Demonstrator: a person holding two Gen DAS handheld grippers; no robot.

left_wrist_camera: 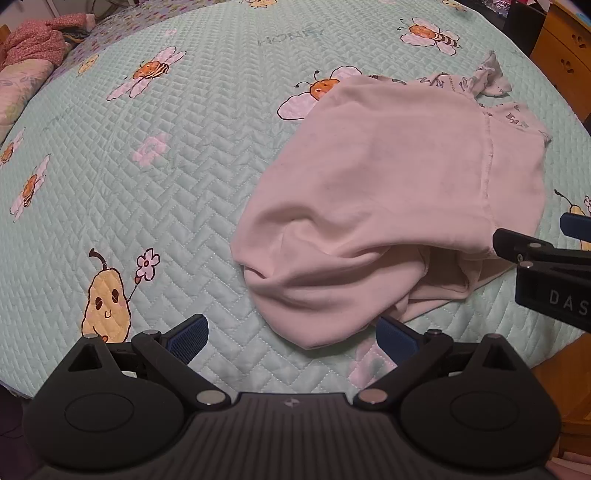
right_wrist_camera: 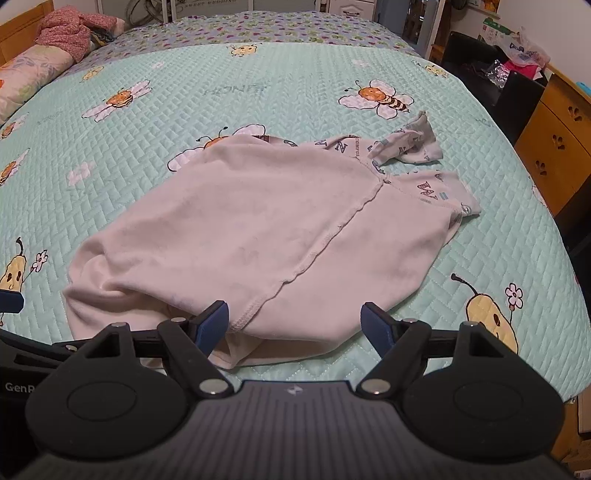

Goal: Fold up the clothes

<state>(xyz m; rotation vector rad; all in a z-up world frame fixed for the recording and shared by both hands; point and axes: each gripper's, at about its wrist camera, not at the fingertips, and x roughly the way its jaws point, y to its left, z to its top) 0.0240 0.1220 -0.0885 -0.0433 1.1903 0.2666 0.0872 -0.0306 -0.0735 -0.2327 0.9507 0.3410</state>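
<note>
On the bed's mint quilt (right_wrist_camera: 295,74), toward 12 o'clock of both grippers, lies a pale pink garment (right_wrist_camera: 258,229), inside out and rumpled. Left gripper (left_wrist_camera: 291,338) and right gripper (right_wrist_camera: 295,319) hold jaws apart, empty. Pinching 1 layer only could drag the hem crooked.

Left gripper (left_wrist_camera: 291,338), right gripper (right_wrist_camera: 295,325): agape.

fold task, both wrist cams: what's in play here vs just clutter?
In play:
- pale pink cotton garment with letter-print lining, lying on the quilt
- left gripper, open
- right gripper, open

Clutter:
- mint quilted bedspread with bee prints
- red floral bundle of cloth
- orange wooden drawer cabinet
</note>
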